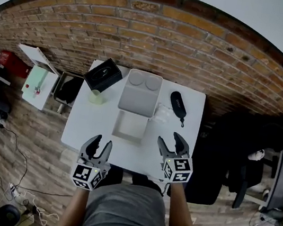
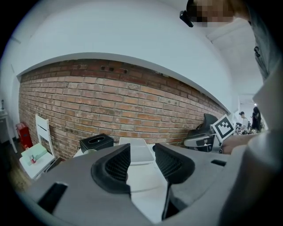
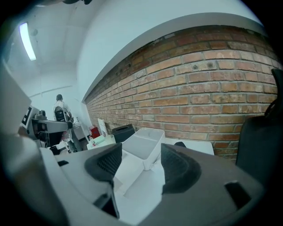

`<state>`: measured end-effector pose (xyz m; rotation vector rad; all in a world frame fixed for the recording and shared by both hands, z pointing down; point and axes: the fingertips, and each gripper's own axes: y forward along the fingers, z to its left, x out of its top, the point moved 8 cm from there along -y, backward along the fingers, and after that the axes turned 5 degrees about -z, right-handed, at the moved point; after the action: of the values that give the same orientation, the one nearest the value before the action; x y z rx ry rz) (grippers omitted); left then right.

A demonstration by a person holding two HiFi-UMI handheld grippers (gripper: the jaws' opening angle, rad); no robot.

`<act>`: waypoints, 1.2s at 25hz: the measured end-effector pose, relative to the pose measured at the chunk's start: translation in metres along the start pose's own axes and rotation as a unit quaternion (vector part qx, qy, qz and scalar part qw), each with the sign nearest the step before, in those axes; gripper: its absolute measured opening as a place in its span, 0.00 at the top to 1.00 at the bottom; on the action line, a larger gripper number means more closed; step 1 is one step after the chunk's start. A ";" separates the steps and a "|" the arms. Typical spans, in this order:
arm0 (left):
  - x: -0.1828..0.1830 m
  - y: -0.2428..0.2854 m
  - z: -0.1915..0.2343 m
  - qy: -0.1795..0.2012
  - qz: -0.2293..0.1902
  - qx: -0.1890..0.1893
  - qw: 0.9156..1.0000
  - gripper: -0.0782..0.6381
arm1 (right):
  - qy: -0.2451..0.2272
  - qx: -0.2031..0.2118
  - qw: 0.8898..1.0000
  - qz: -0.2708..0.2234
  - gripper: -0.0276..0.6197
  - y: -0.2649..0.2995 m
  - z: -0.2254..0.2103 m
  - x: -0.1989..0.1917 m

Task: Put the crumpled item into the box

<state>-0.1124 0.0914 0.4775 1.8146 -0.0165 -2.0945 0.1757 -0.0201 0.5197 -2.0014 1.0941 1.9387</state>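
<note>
Your left gripper and right gripper both hover over the near edge of the white table. Each claw is wide open with nothing between the pads; each gripper's own view confirms this (left, right). The crumpled item is a pale, see-through wad lying on the table just right of the box, level with the seam where the base meets its lid, and near the black case. It is beyond your right gripper and apart from it. It is too small and faint to read which way it points or its long axis; it looks roughly round. The box base is open upward with its long axis running away from you toward the brick wall. The lid is folded back flat on the far side. For room, there is bare tabletop between both claws and the box's front wall, and a bare strip down the table's left side below the green cup. The far-left corner is taken up by a black box. The right side is tighter: the wad sits in a narrow lane between the box wall and the black case, with the table's right edge just past the case. A dark chair stands close beside that edge.
</note>
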 end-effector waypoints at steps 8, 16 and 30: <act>-0.004 0.001 0.004 -0.005 0.008 0.012 1.000 0.66 | 0.013 -0.011 0.999 0.046 0.54 0.035 -0.026 -0.035; 0.000 0.005 0.002 -0.010 0.004 0.032 0.999 0.66 | 0.042 -0.020 0.995 0.082 0.57 0.079 -0.059 -0.075; -0.002 0.003 0.014 -0.012 0.016 0.047 0.999 0.66 | 0.112 -0.064 0.980 0.152 0.60 0.128 -0.086 -0.135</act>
<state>-0.1251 0.0856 0.4831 1.8286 -0.1507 -2.1270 0.1838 -0.1090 0.7042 -2.2823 1.4398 2.0028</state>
